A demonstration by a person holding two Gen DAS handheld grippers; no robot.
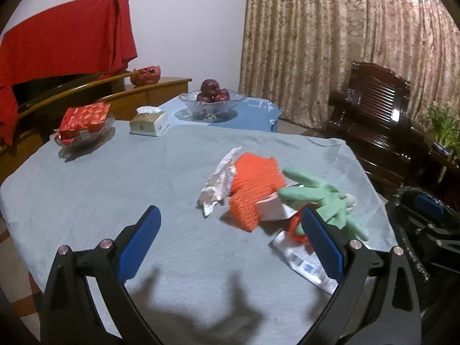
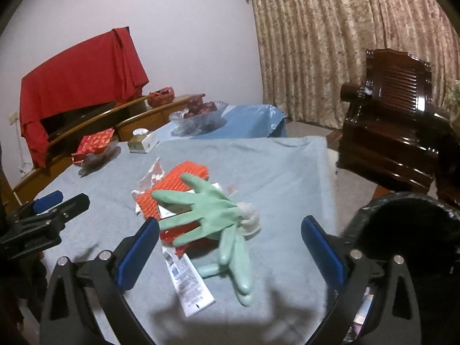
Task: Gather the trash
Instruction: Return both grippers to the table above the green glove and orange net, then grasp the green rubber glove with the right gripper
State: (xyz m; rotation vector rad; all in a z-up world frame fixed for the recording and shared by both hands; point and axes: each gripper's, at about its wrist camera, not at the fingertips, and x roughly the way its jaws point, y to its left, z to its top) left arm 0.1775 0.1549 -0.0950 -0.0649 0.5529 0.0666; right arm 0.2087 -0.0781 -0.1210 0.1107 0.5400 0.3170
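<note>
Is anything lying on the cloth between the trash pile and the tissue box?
No. In the left wrist view, only bare grey tablecloth lies between the trash pile and tissue box.

A big red cloth (image 1: 66,37) hangs in the upper left of the frame, over something dark. Below it runs a curved brown wood cabinet (image 1: 149,92) with a red crinkly bag (image 1: 145,75) on top. A glass bowl of dark red fruit (image 1: 212,100) sits in the upper middle on a bright blue cloth (image 1: 253,113). Just left of it is a tissue box (image 1: 148,122), and farther left a glass dish holding a red box (image 1: 84,119). These two rest on the worktop (image 1: 100,189), which has a pale blue-gray cover. A long brown curtain (image 1: 339,43) fills the upper right. In front of it stands a dark shiny wood chair (image 1: 373,109), with a green plant (image 1: 444,123) at the right edge.
</note>
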